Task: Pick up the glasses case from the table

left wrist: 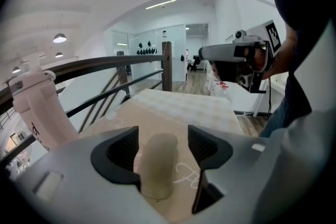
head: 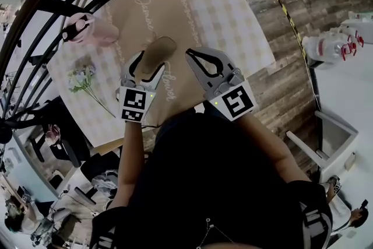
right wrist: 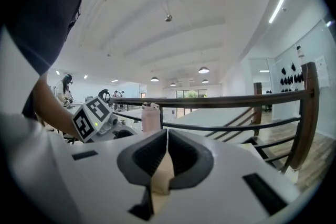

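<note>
The left tool (left wrist: 163, 134) straddles the tan glasses case (left wrist: 157, 165) with jaws apart and pads clear of its sides, seemingly lined up to grip. The case lies flat on the counter (head: 233, 14). Beside it, the right tool (right wrist: 167, 134) hangs closed and empty, likely unneeded.

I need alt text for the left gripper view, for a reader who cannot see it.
The left hand-held gripper has its jaws apart around a beige oblong glasses case lying on a tan cloth-covered table, not pressing it. A pale pink bottle stands at left.
</note>
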`<control>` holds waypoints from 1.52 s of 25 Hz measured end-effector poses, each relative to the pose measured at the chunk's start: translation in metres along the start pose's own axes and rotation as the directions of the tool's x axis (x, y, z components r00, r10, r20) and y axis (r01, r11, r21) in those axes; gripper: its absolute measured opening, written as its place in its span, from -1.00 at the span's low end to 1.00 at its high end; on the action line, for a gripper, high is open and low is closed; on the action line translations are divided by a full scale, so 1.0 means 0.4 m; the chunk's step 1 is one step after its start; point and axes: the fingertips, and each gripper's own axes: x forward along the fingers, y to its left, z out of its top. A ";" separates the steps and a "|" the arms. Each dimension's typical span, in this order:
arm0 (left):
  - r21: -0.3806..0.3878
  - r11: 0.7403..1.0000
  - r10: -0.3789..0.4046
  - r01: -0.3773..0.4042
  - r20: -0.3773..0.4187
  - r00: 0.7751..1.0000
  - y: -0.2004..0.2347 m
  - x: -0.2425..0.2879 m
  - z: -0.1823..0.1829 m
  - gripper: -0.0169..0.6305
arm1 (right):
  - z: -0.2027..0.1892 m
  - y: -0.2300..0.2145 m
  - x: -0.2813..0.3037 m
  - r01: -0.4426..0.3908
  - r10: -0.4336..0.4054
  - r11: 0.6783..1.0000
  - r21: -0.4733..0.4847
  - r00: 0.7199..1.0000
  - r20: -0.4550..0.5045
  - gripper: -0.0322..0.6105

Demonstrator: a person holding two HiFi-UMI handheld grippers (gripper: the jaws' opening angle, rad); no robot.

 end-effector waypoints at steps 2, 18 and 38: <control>-0.008 0.999 -0.037 0.037 -0.046 0.998 -0.004 0.019 -0.031 -0.06 | -0.004 0.007 0.001 -0.003 0.003 1.000 -0.005 1.000 -0.007 -0.87; 0.011 0.988 -0.140 0.151 -0.315 0.939 0.009 0.134 -0.208 0.18 | -0.087 0.055 0.010 -0.037 0.037 0.999 -0.005 0.995 -0.096 -0.87; 0.036 0.971 -0.183 0.236 -0.523 0.833 0.000 0.229 -0.275 0.31 | -0.174 0.067 0.018 -0.053 0.060 0.998 0.041 0.982 -0.179 -0.87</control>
